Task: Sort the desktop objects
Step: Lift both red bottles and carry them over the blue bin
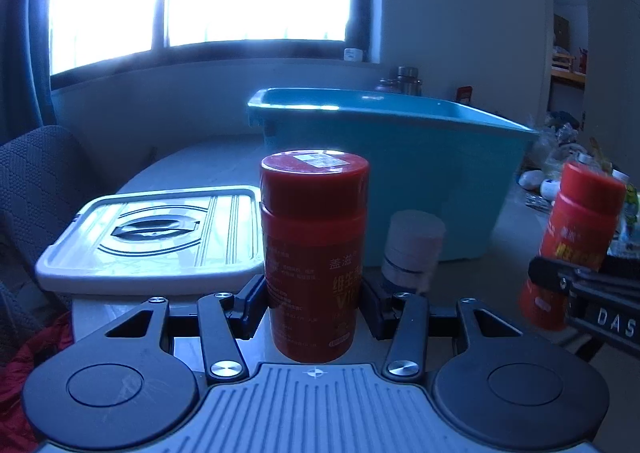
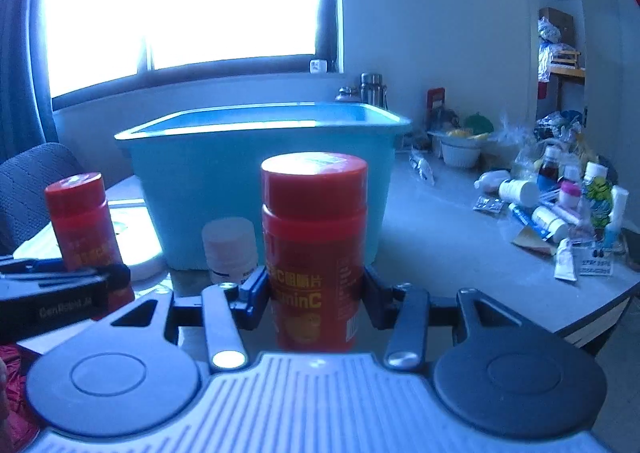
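My left gripper [image 1: 314,299] is shut on a red vitamin bottle [image 1: 314,249], held upright. My right gripper [image 2: 316,295] is shut on a second red vitamin C bottle [image 2: 314,245], also upright. Each bottle shows in the other view: the right one at the right edge of the left wrist view [image 1: 576,241], the left one at the left of the right wrist view [image 2: 86,229]. A blue plastic bin [image 2: 260,169] stands open just behind both bottles; it also shows in the left wrist view [image 1: 404,157]. A small white bottle [image 2: 230,249] stands on the table in front of the bin.
A white lidded box [image 1: 156,237] sits left of the bin. Several medicine bottles, tubes and packets [image 2: 560,209] are scattered on the right of the grey table [image 2: 460,253]. A white bowl [image 2: 460,151] stands behind. A grey chair [image 1: 36,181] is at the left.
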A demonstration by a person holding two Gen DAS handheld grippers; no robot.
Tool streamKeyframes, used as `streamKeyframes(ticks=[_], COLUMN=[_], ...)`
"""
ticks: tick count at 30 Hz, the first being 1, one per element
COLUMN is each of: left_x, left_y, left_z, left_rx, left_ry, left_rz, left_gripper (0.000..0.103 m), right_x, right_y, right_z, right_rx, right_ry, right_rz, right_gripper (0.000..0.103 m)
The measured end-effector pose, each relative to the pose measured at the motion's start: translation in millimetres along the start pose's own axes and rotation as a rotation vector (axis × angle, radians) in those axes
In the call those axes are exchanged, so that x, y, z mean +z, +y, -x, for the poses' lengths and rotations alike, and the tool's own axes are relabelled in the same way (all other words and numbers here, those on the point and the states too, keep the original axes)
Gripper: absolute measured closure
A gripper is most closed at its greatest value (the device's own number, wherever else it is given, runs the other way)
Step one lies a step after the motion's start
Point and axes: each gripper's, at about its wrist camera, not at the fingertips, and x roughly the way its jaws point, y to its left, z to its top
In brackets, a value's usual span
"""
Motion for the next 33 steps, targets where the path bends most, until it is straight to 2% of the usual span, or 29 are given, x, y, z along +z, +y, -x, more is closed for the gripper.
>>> streamKeyframes(ticks=[7, 16, 20, 29, 33], left_x=[2.7, 48.5, 74.6, 123.2, 140.3], left_y=[-4.1, -13.8, -20.6, -38.1, -42.3], left_z=[45.0, 65.1, 59.7, 12.0, -12.2], left_rx=[0.016, 0.03, 0.031, 0.033, 0.037], left_ry=[-0.024, -0.095, -0.124, -0.165, -0.164], left_rz=[-0.004, 0.002, 0.005, 0.002, 0.002], left_gripper=[0.053, 0.053, 0.053, 0.053, 0.053], right_x=[9.6, 50.5, 71.3, 118.6, 135.7], right_y=[-3.2, -4.8, -9.7, -11.5, -11.8], right_z=[29.5, 39.0, 31.5, -3.7, -27.5], right_rx=[0.019, 0.04, 0.045, 0.062, 0.066], right_ry=[-0.027, -0.105, -0.135, -0.206, -0.209], right_rz=[-0.01, -0.006, -0.011, 0.014, 0.008], right_gripper=[0.054, 0.054, 0.054, 0.054, 0.054])
